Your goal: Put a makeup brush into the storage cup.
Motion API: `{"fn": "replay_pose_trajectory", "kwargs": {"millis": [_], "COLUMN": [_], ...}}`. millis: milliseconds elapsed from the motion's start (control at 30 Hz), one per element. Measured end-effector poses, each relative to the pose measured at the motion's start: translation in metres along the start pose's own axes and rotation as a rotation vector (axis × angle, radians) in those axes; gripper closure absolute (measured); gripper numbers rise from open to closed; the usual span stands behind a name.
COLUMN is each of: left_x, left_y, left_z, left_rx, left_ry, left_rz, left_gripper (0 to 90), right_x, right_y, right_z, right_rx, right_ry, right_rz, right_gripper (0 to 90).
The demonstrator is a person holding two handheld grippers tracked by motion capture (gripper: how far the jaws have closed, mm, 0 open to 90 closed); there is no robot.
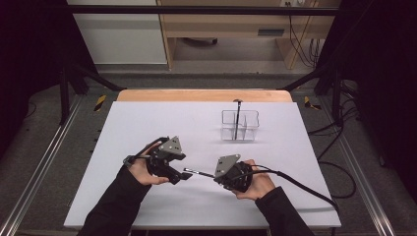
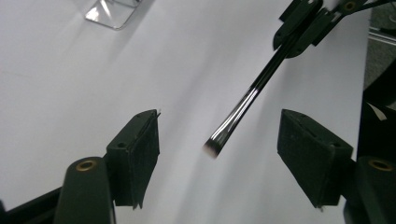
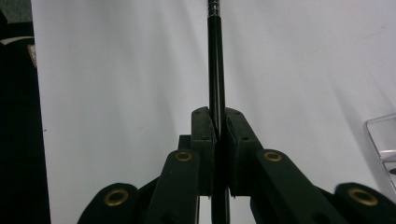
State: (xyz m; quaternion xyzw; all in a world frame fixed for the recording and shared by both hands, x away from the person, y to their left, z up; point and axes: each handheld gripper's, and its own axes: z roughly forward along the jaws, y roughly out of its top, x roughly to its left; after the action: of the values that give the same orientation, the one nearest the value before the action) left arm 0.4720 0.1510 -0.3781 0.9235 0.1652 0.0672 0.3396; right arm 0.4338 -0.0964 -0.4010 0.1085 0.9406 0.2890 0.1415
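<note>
Right gripper [image 3: 218, 128]: your jaws clench the black brush [image 3: 215, 70].
Left gripper [image 2: 219, 154]: released; brush tip between your spread jaws, untouched.

Glossy black brush [image 2: 247, 100], matt white table [image 1: 147, 128].
Clear plastic holder [image 1: 239, 125]; gripper pads [image 2: 144, 158] look rough and matt.

1. Pale wooden table [image 1: 204, 95] covered by a white sheet [image 1: 147, 128].
2. Grey floor [image 1: 49, 147] crossed by metal rails [image 1: 37, 172].
3. Light wooden desk [image 1: 231, 29] at the far wall.
4. Black frame bars [image 1: 64, 78] either side.
5. Loose black cables [image 1: 344, 167] on the right floor.
</note>
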Motion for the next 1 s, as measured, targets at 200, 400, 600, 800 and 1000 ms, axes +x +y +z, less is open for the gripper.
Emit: {"fn": "replay_pose_trajectory", "kwargs": {"millis": [200, 400, 600, 800, 1000], "left_x": [0.002, 0.003, 0.001, -0.005, -0.007], "left_y": [-0.012, -0.024, -0.032, -0.039, -0.044], "left_z": [-0.004, -0.004, -0.002, -0.002, -0.003], "left_rx": [-0.027, -0.080, -0.130, -0.208, -0.284], "left_ry": [0.041, 0.094, 0.124, 0.144, 0.149], "left_rz": [-0.049, -0.118, -0.188, -0.242, -0.290], "left_gripper": [22.3, 16.9, 16.9, 15.8, 16.0], "right_x": [-0.003, -0.006, -0.006, -0.006, -0.005], "right_y": [-0.010, -0.019, -0.026, -0.033, -0.042], "right_z": [-0.005, -0.010, -0.013, -0.013, -0.012], "right_rx": [-0.023, -0.072, -0.112, -0.156, -0.210], "right_ry": [-0.025, -0.046, -0.071, -0.098, -0.112], "right_rz": [0.067, 0.133, 0.176, 0.235, 0.299], "right_gripper": [84.1, 84.1, 84.1, 84.1, 84.1]}}
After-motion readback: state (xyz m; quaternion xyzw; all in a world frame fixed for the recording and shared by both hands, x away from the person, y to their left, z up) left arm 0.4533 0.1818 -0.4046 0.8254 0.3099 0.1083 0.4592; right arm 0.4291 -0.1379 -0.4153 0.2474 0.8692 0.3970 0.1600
